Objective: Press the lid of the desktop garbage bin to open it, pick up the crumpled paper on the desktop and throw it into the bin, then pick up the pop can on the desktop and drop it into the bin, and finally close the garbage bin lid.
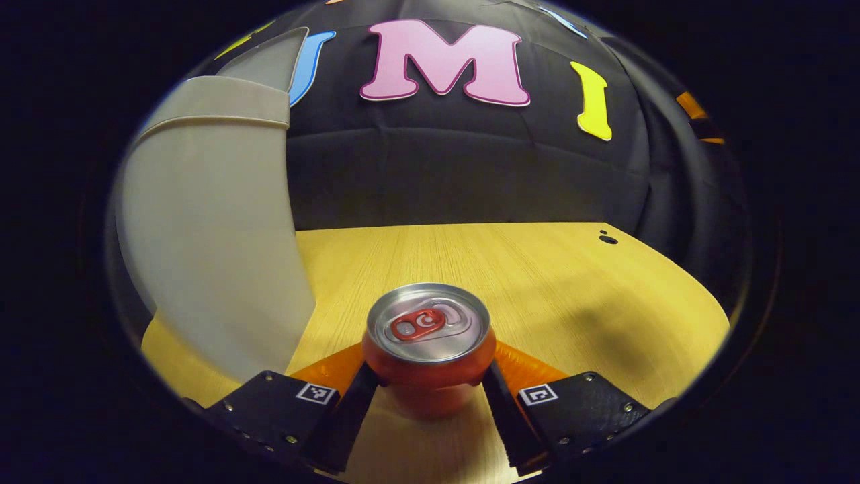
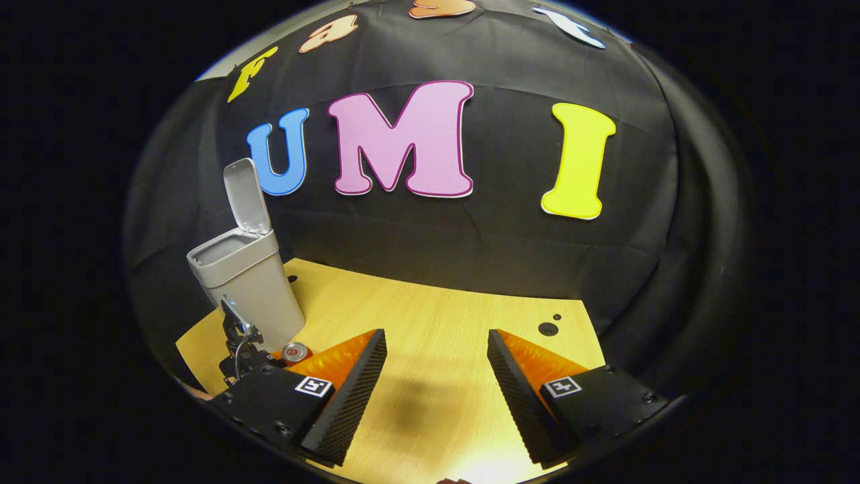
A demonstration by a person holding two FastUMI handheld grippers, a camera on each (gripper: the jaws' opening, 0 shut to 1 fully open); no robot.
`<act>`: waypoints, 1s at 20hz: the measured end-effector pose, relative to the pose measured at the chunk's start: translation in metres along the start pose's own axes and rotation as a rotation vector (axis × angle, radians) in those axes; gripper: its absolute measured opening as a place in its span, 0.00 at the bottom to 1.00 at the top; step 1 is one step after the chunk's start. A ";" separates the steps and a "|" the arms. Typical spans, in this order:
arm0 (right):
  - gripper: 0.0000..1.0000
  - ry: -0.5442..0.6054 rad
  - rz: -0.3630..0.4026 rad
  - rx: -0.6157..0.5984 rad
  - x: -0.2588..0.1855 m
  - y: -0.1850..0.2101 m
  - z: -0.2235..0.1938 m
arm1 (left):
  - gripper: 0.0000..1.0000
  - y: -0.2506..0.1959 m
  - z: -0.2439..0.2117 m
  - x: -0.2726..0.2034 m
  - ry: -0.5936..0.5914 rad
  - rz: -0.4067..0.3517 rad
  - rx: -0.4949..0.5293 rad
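Note:
A red pop can with a silver top stands upright on the wooden table. My left gripper is shut on it, one finger pressing each side of its body. The grey garbage bin rises close on the left of the can. In the right gripper view the bin stands at the far left with its lid tipped up and open. Beside its base are the can and the left gripper. My right gripper hangs open over the table with nothing between its fingers.
Black cloth walls the booth behind and to the right of the table. Two small dark holes mark the tabletop near its far right corner. Bare wood lies between the right gripper and the bin.

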State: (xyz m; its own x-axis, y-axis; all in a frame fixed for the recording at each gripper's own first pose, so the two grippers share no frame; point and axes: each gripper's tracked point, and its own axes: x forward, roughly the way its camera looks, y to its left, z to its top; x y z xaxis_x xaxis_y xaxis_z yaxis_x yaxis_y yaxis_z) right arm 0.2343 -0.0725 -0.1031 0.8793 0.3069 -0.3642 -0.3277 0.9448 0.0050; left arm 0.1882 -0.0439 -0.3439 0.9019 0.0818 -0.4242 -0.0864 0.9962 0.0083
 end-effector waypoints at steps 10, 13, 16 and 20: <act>0.97 -0.063 0.050 0.000 -0.018 0.017 0.013 | 0.82 0.008 0.154 -0.083 -0.205 -0.010 -0.003; 0.98 -0.076 0.058 0.016 -0.024 0.019 0.008 | 0.81 0.030 0.213 -0.110 -0.277 0.035 0.038; 0.98 -0.063 0.071 0.059 -0.030 0.021 -0.007 | 0.81 0.054 0.264 -0.135 -0.300 0.046 0.046; 0.97 -0.063 0.068 0.098 -0.040 0.018 -0.016 | 0.80 0.115 0.307 -0.150 -0.294 0.087 -0.116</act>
State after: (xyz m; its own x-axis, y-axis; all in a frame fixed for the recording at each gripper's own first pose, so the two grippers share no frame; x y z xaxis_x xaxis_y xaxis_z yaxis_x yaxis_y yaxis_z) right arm 0.1880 -0.0694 -0.1031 0.8769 0.3746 -0.3011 -0.3548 0.9272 0.1201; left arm 0.1732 0.0675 -0.0016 0.9710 0.1886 -0.1469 -0.2013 0.9765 -0.0768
